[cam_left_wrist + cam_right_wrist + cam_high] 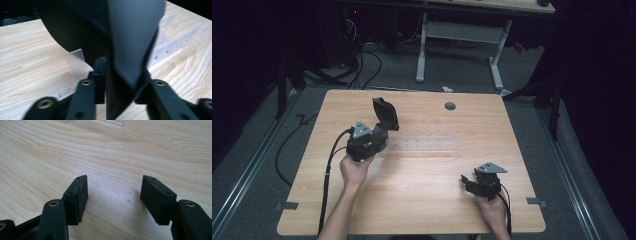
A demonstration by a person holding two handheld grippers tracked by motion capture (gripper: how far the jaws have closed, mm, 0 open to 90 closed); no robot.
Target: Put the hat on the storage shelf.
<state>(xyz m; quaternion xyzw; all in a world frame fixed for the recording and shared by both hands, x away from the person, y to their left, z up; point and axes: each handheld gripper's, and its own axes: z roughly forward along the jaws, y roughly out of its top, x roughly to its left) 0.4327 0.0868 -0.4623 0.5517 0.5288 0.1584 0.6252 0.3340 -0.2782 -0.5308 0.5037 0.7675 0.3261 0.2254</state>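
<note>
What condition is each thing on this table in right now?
Left gripper: shut on the black object, raised above the table.
Black object: held upright.
Right gripper: open, holding nothing, low over the table.
Clear plastic rack: lying on the wooden table, untouched.

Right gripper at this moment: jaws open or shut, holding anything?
Open and empty: in the right gripper view the right gripper has its pads well apart, with bare wooden table between.
</note>
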